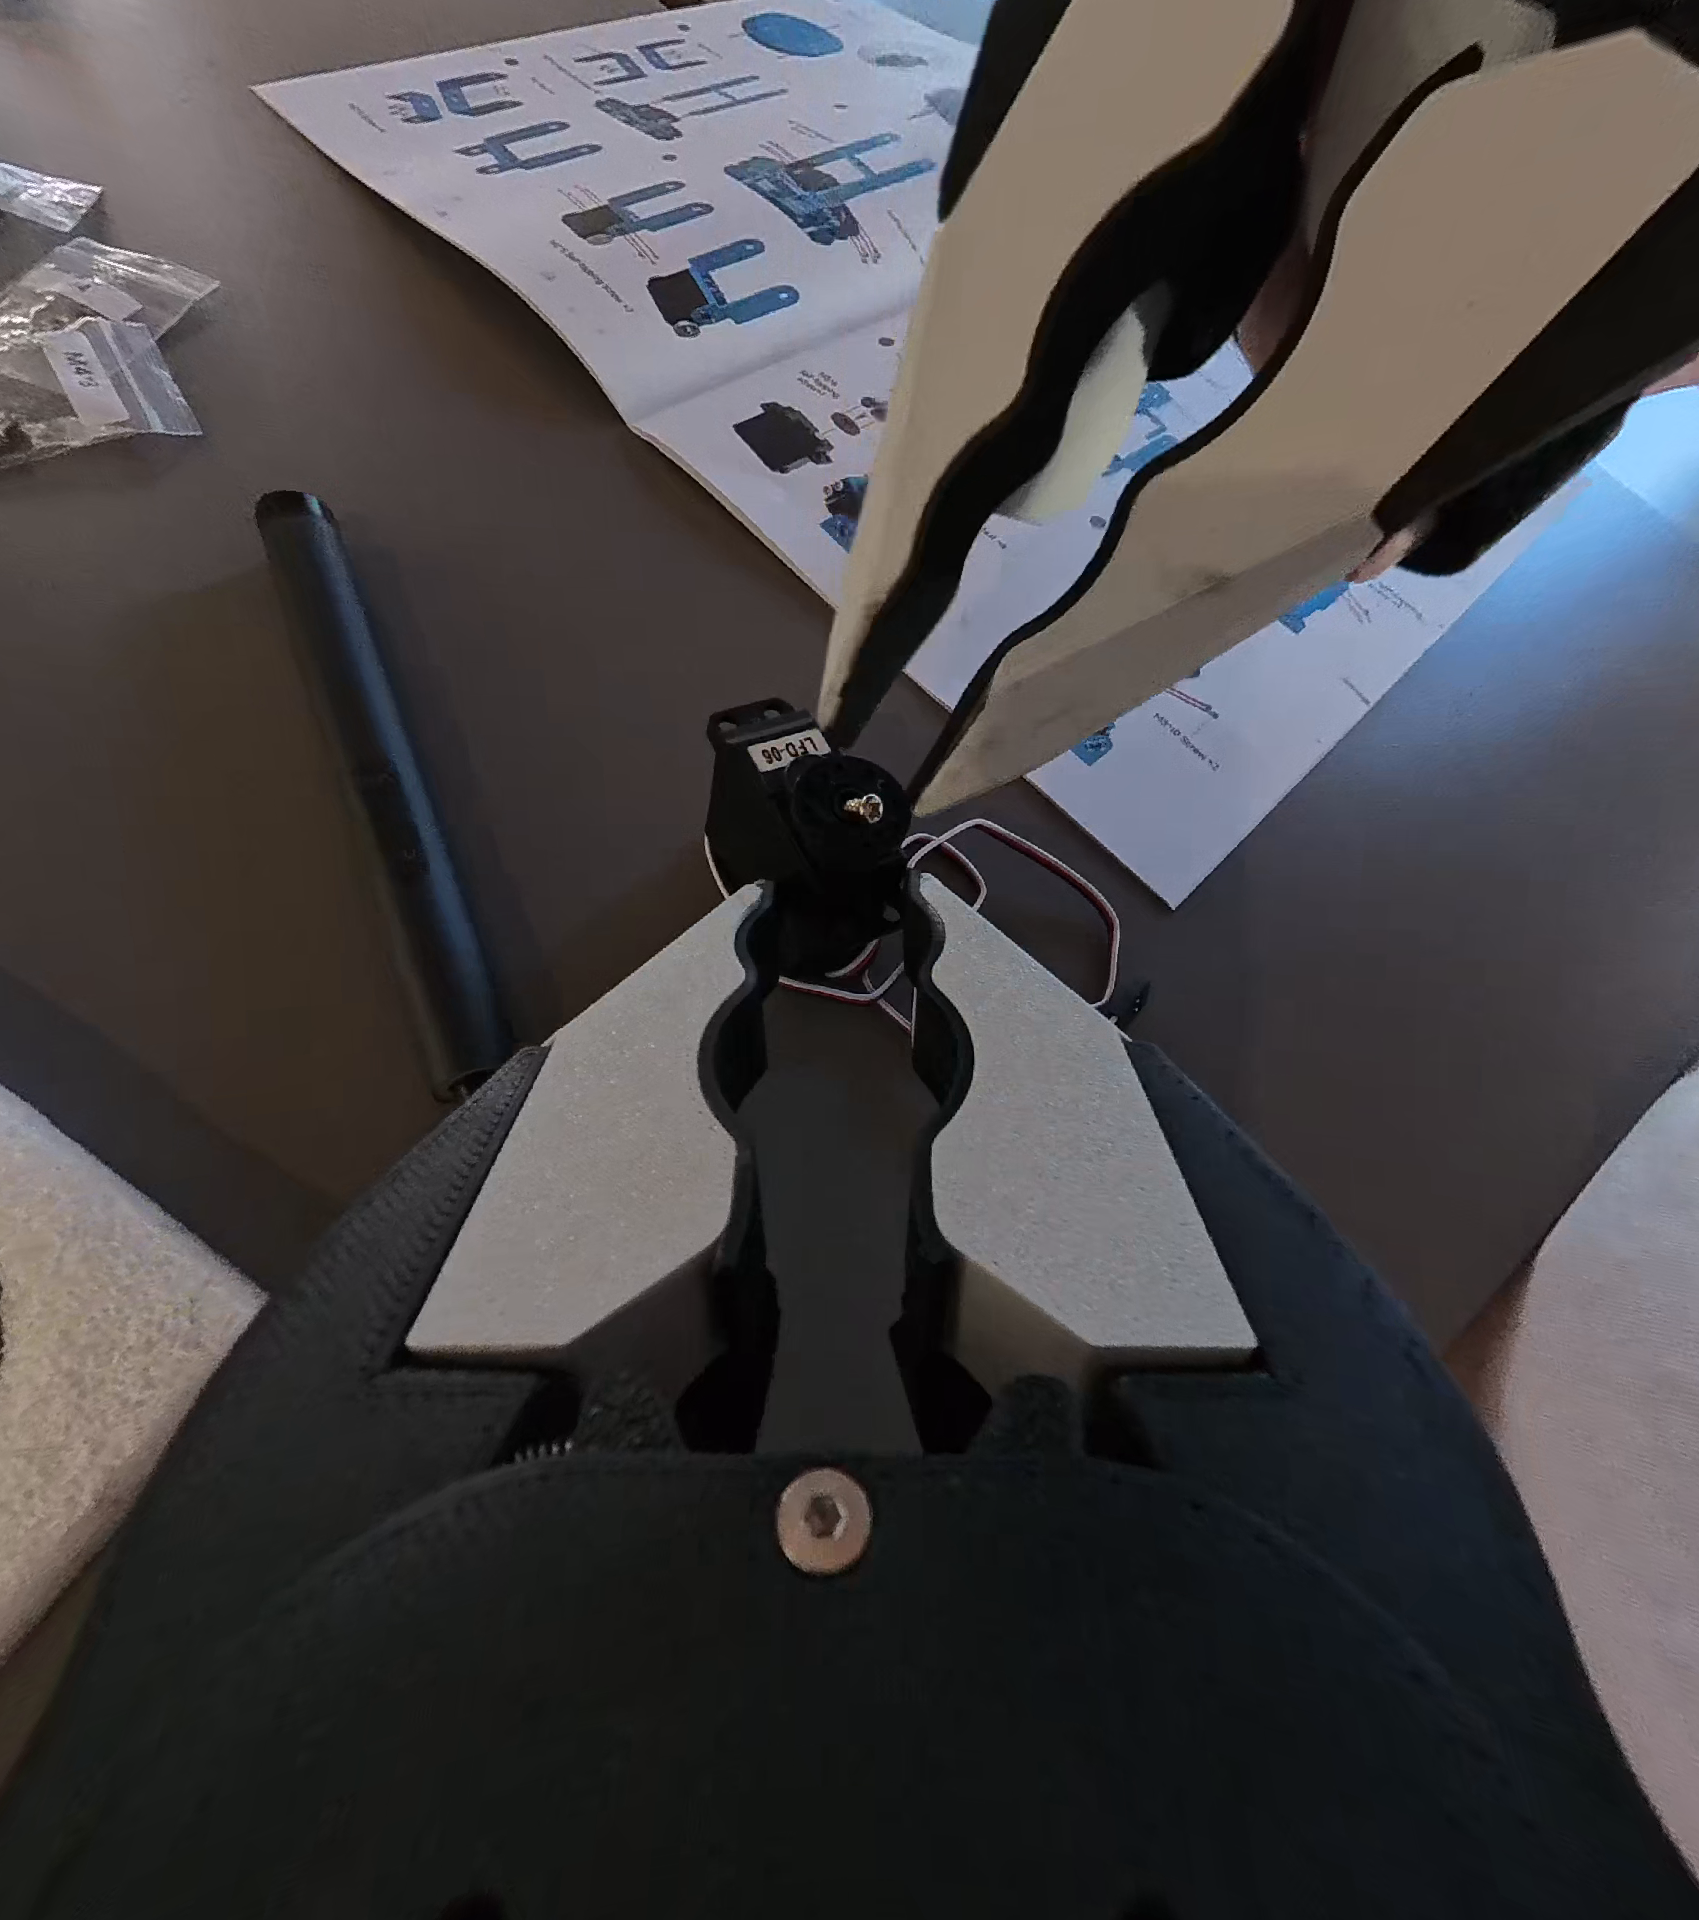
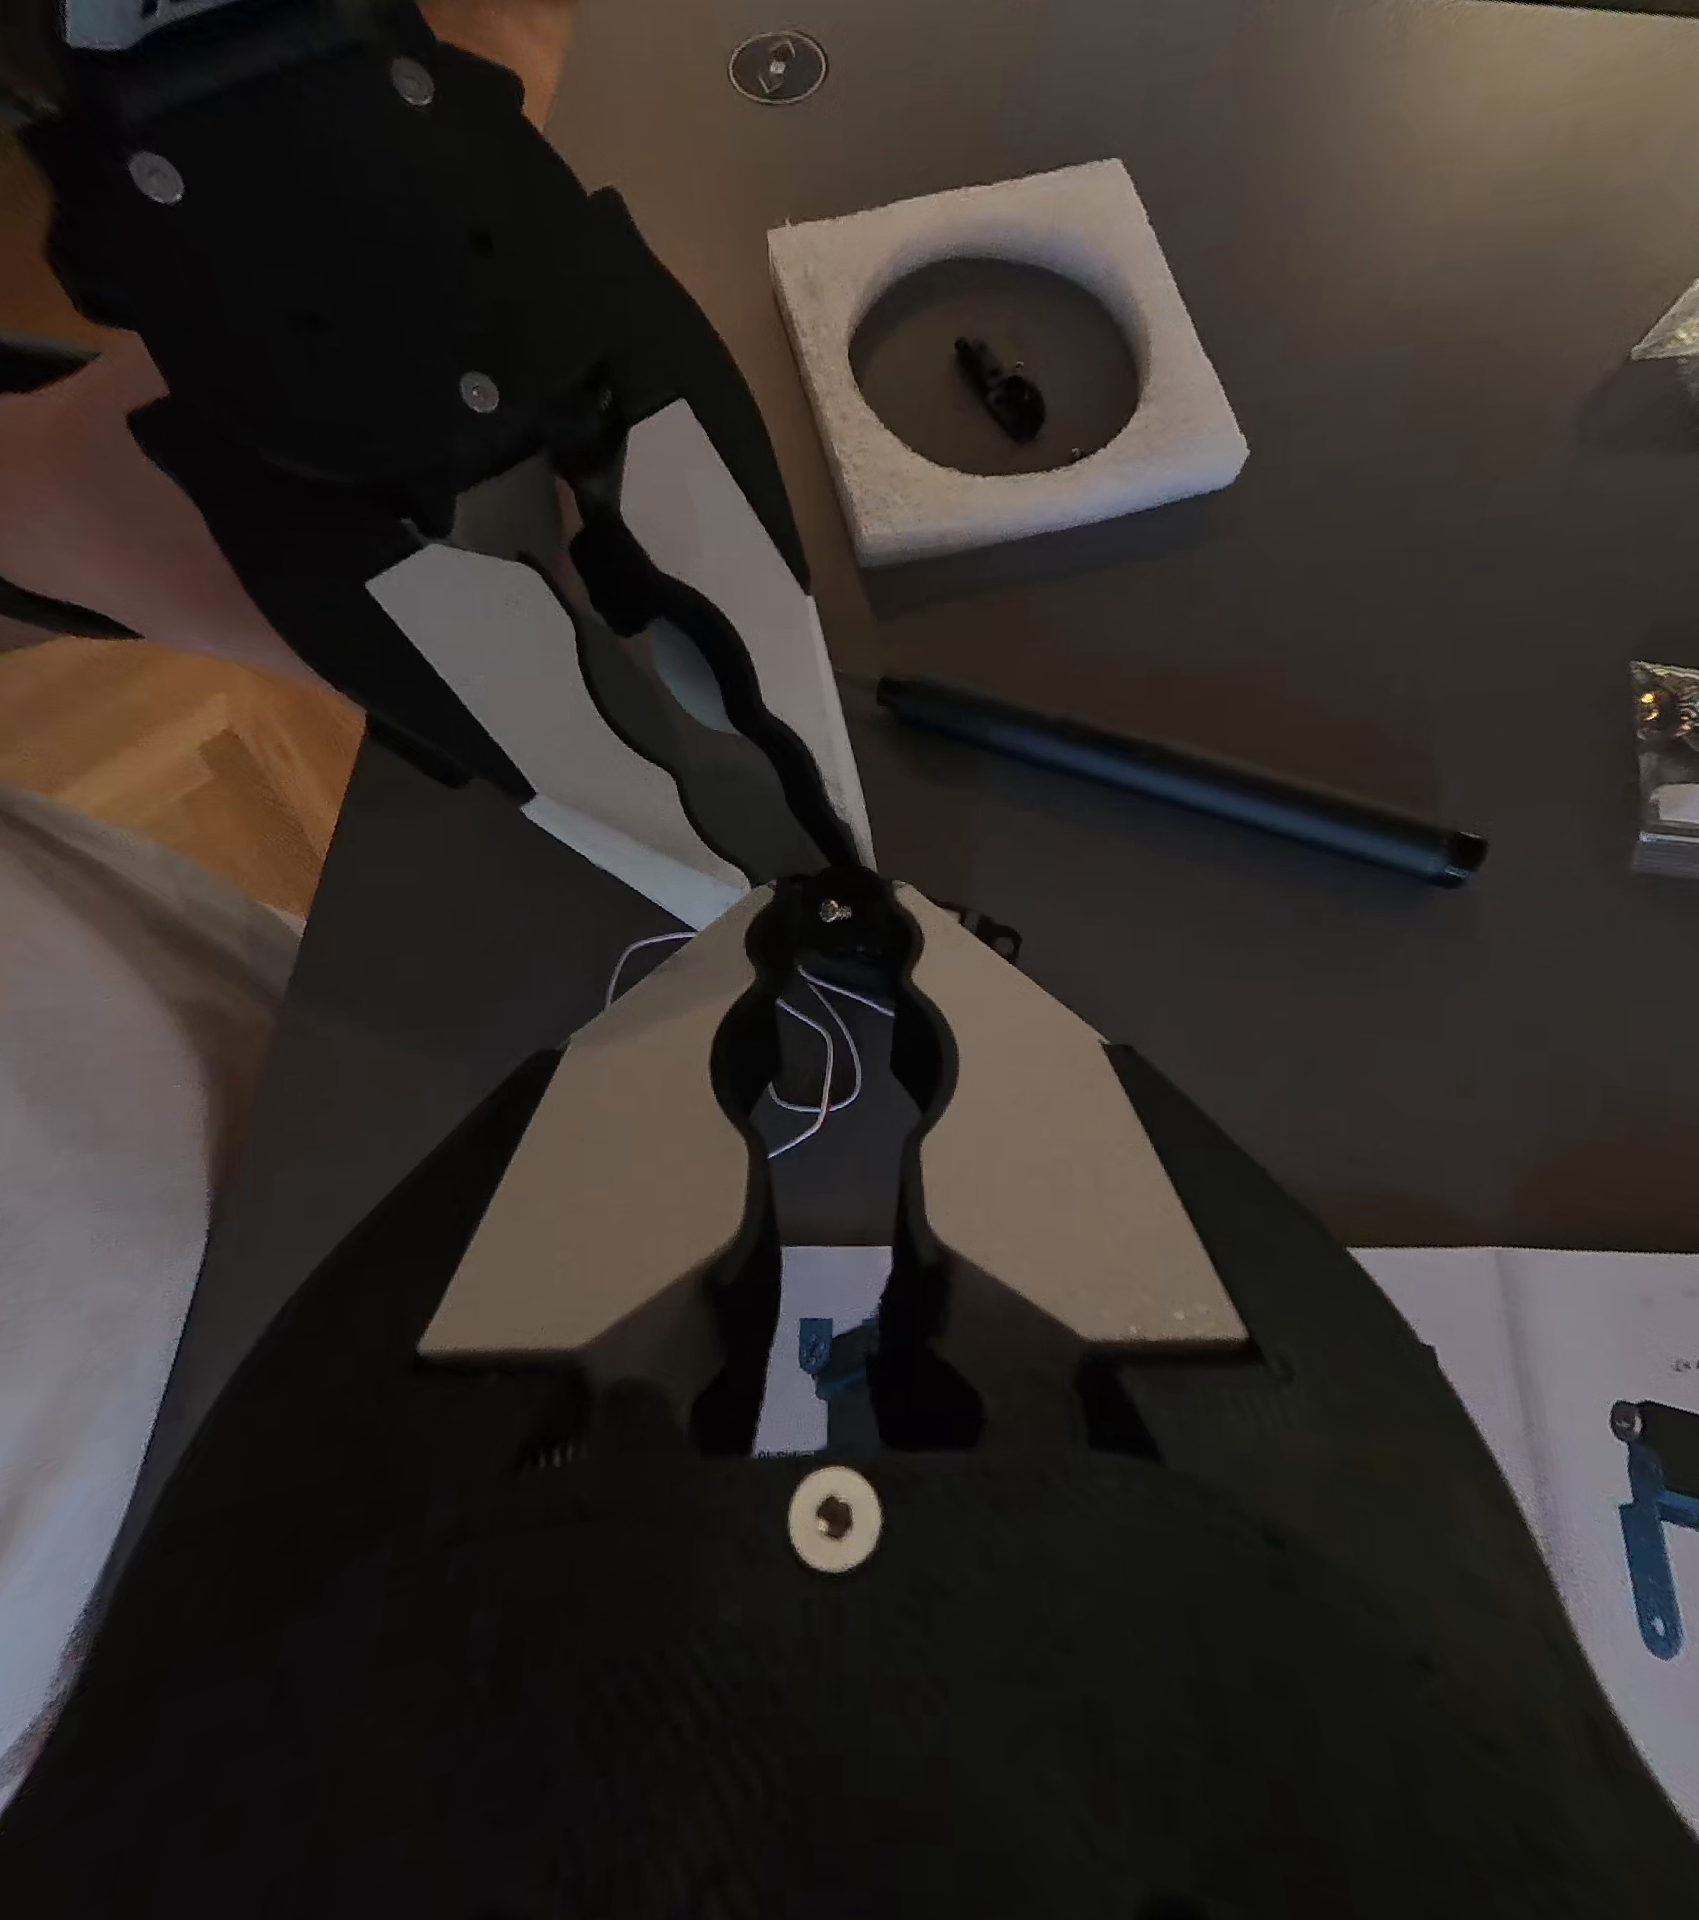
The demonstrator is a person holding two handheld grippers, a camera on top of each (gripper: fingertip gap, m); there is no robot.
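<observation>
On the dark table [image 1: 201, 644], just in front of the printed instruction sheet [image 1: 616, 239], the left gripper [image 1: 840, 904] is pinching the lower body of a small black servo [image 1: 741, 774], holding it with its round horn [image 1: 824, 821] turned upward. A small screw [image 1: 866, 806] stands in the horn's centre. The right gripper [image 1: 876, 764] comes in from the opposite side with its fingers drawn close on either flank of the horn, apparently touching it. The low grip leaves the screw head uncovered, which seems sound. The servo's red and white wires [image 1: 970, 842] trail loose beneath. A black rod [image 1: 377, 748], bags of hardware [image 1: 45, 395] and a white foam block [image 2: 1011, 520] lie well apart.
</observation>
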